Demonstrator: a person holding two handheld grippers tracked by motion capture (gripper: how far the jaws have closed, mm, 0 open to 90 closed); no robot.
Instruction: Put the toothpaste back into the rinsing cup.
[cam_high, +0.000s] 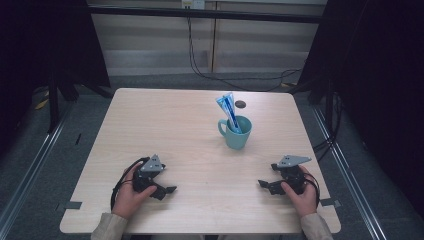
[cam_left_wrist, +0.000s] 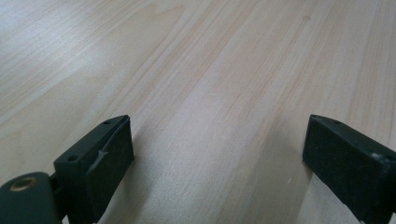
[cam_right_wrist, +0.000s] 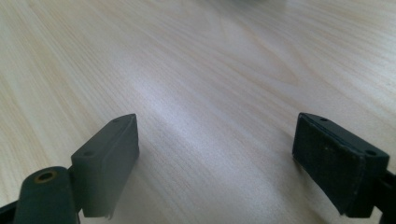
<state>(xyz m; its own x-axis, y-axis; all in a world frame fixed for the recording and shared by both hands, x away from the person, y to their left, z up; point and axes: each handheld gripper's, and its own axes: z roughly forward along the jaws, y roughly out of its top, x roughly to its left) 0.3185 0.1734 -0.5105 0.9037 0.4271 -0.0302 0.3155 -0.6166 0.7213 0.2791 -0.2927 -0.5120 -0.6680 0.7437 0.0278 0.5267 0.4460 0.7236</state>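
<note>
In the high view we see the left gripper (cam_high: 167, 190) at the lower left of the frame, resting on the table (cam_high: 165, 125) with a hand (cam_high: 129, 197) wrapped around its body. The right gripper (cam_high: 263, 184) sits at the lower right, held the same way by the other hand (cam_high: 302, 195), and its tips point toward the middle of the tabletop. The two are well apart from each other, each near the front edge.

In the left gripper view we find the left gripper (cam_left_wrist: 217, 149) with its jaws spread wide, bare pale wood between them and nothing held. The right gripper view gives us the same picture: the right gripper (cam_right_wrist: 215, 149) has its jaws wide apart, low over the wood grain, with nothing between them.

The nearest thing to them is a teal mug (cam_high: 236, 132), standing upright right of centre in the high view, handle turned to the left of the frame. A blue and white tube (cam_high: 228, 109) (we cannot read its label) stands in the mug and leans toward the upper left. Just beyond it, a small dark disc (cam_high: 240, 104) lies on the table.
</note>
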